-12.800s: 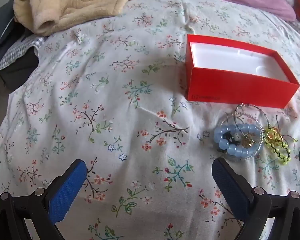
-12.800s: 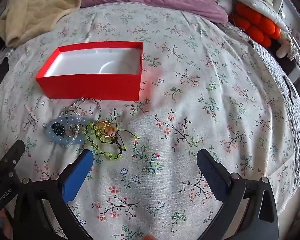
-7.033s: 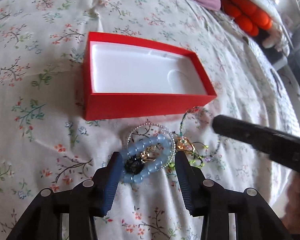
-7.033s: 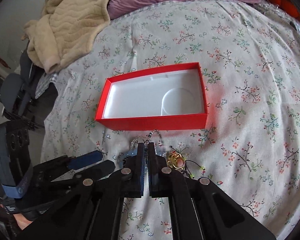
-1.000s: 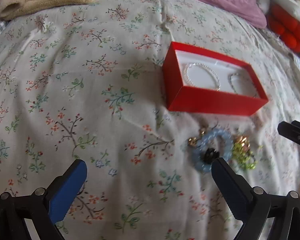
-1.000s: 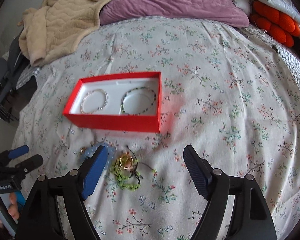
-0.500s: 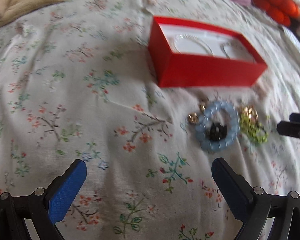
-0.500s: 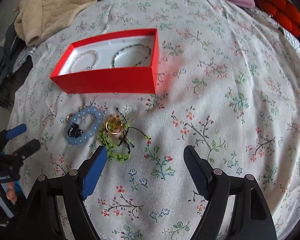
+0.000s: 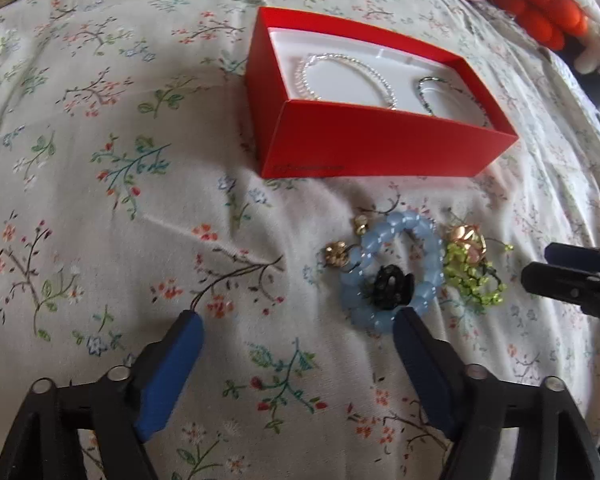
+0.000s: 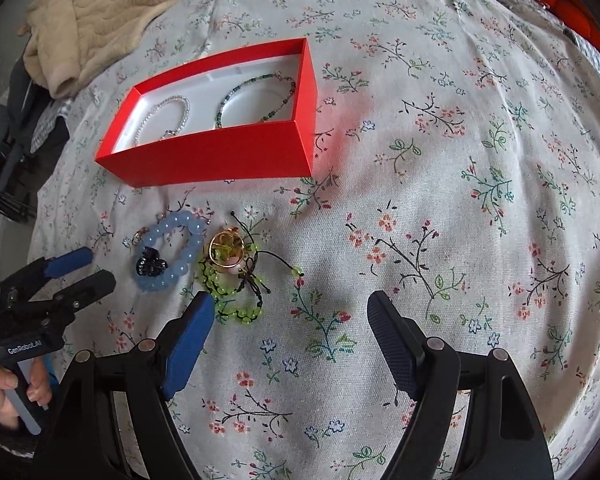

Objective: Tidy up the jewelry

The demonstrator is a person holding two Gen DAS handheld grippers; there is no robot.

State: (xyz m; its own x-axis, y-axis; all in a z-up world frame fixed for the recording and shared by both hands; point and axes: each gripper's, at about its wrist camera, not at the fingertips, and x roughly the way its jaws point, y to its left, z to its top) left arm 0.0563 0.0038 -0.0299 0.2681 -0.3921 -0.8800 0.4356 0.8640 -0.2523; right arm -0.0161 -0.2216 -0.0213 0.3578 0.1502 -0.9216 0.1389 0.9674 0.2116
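Hovering low over the floral bedspread (image 9: 100, 208), left gripper (image 9: 296, 332) spread wide and empty, right fingertip just touching the blue bead bracelet (image 9: 392, 272) at lower centre. Right gripper (image 10: 290, 312) likewise gaped apart, holding nothing, its left tip beside the green beaded bracelet (image 10: 230, 284). Red box (image 10: 220, 160) sat upper left in the right wrist view, already carrying a silver bracelet (image 10: 164, 118) and a dark green one (image 10: 256, 96). Risk ahead, judged: black charm (image 9: 392, 280), gold earrings (image 9: 336, 254) and gold ring (image 10: 225, 249) lay tangled with the bracelets, so could drag along or drop short of the box.
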